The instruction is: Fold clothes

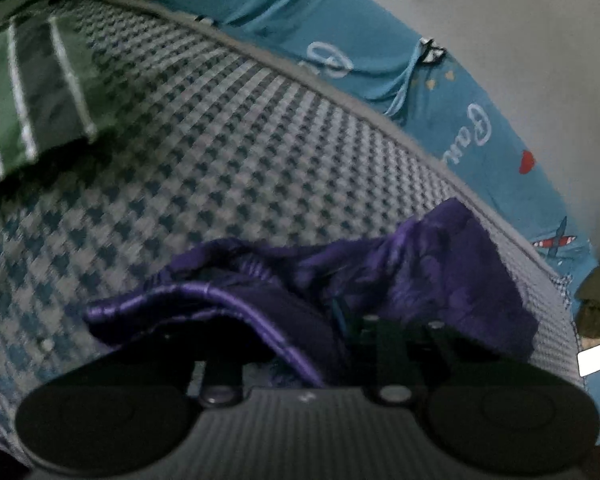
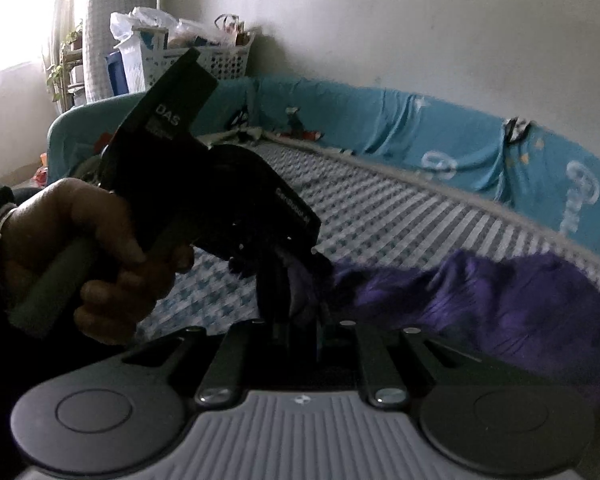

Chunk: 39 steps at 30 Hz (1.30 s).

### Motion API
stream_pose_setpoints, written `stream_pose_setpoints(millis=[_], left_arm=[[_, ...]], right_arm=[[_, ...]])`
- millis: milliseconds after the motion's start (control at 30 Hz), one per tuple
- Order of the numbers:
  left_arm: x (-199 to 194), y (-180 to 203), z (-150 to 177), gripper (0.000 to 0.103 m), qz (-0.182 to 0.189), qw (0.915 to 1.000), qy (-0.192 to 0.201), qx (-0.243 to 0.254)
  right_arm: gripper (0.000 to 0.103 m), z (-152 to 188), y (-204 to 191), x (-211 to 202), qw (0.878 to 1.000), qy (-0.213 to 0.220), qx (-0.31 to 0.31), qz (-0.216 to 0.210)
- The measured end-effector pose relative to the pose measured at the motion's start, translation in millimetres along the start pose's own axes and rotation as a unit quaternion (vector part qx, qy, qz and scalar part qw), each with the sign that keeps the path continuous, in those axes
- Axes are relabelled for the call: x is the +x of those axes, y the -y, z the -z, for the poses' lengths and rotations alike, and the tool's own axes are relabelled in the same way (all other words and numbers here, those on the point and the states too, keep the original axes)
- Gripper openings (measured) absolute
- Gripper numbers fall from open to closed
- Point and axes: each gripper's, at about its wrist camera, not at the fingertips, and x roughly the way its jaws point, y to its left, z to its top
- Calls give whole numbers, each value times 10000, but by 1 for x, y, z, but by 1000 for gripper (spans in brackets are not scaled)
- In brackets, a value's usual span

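A dark purple satin garment (image 1: 440,276) lies bunched on the checked bedspread (image 1: 220,140), near its far edge. My left gripper (image 1: 340,320) is buried in its folds and shut on the cloth, so the fingertips are hidden. In the right wrist view a person's hand (image 2: 80,248) holds that left gripper (image 2: 278,280), which points down and pinches the purple garment (image 2: 500,300). My right gripper (image 2: 300,332) sits just below and in front of it. It is shut on the same bunched end of the cloth, which trails off to the right.
A green cloth with white stripes (image 1: 32,92) lies at the bed's far left. A blue printed sheet (image 1: 340,40) hangs along the white wall behind the bed. A white basket (image 2: 204,60) with bags stands by the window. An olive cloth (image 1: 596,300) lies off the bed's right end.
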Motion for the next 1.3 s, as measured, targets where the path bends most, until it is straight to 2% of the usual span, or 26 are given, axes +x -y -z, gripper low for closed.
stream_pose_setpoints(millis=[333,600,800,900,967,1000,1067,1133,1200,1300], left_arm=[[42,112,-19,24,258,9978,153,596],[95,199,-37,24,453,9928,104,1105],[150,241,-36,27,332,9910,-206,1280],[173,249,-33,34,205,9903,-324,1336],[179,251,-33,53,157,9902,-386,1331],[178,251,-33,58,206,9906,-382,1295],[170,253,-35,73,252,9898,-254,1376],[162,255,-39,82,264,9884,-107,1490],[152,257,-42,86,260,9866,30,1610],[139,251,-44,89,277,9853,109,1684]], right_arm=[[9,-18,84,-30,9961,516,226,683],[10,-16,173,-53,9821,864,886,1417],[10,1,229,-47,9705,613,1558,1733],[10,10,250,-38,9649,401,1832,1836],[11,16,263,-29,9599,230,2052,1898],[12,19,270,-25,9567,143,2163,1943],[15,25,282,-23,9443,5,2411,2239],[22,31,291,-25,9295,-82,2619,2598],[22,35,305,-34,9126,-16,2932,2850],[22,39,311,-57,9032,316,3316,2708]])
